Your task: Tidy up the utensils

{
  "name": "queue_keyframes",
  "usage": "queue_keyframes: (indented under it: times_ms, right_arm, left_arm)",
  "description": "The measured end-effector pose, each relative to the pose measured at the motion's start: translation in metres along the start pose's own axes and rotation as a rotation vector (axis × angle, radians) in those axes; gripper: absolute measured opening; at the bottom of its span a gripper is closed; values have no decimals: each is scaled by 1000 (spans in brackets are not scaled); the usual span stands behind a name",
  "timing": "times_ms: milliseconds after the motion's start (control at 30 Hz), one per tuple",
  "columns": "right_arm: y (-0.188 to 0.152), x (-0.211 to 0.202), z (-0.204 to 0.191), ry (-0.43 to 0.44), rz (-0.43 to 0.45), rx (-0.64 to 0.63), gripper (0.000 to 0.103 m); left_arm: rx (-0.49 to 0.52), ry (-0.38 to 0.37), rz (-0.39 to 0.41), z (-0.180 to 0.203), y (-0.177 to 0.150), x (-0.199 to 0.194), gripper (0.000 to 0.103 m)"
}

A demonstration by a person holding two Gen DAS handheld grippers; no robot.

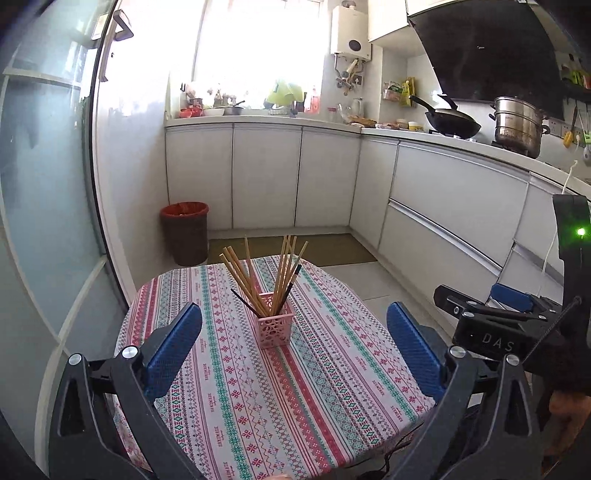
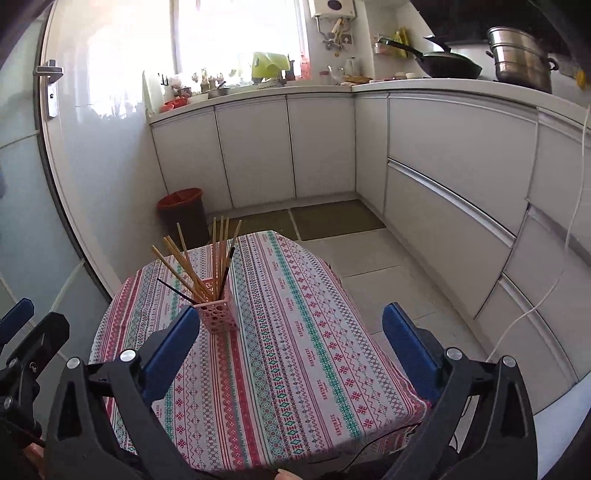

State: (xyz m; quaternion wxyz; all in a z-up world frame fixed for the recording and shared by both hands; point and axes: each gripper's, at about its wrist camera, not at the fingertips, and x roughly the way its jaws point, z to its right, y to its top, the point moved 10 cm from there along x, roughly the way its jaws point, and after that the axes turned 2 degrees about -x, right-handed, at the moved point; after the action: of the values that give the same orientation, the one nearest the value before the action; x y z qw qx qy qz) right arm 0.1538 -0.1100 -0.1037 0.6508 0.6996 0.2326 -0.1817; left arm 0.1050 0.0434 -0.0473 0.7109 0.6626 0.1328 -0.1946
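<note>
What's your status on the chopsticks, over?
Left gripper and right gripper: jaws wide, empty. Chopsticks upright in pink holder on table. Nothing loose, nothing in the way.

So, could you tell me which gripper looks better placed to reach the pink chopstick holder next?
Probably the left gripper: the pink holder sits centred between its open jaws, while in the right wrist view it lies off beside the right gripper's left finger.

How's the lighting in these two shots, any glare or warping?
Left wrist view: window blown out white, cabinet lines bowed by the fisheye. Right wrist view: same washed-out window; chopsticks still sharp.
</note>
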Motion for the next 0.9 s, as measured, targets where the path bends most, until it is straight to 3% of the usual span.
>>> queue_keyframes:
  times_ms: [367,567,700,900]
  right_arm:
    - [-5,1,-4,14,-11,1,96]
    - [-5,1,-2,16,-14,11,96]
    - [-6,-3,0,9,-10,12,96]
    - [-9,-18,2,-29,17,14,96]
  left_arm:
    - [-20,-75,-25,5,-3,-2,96]
    - [-28,-69,-17,4,-3,-3,96]
    - [-34,-24,18,-3,2,-5,96]
    - [-57,100,66,-17,11,-7,96]
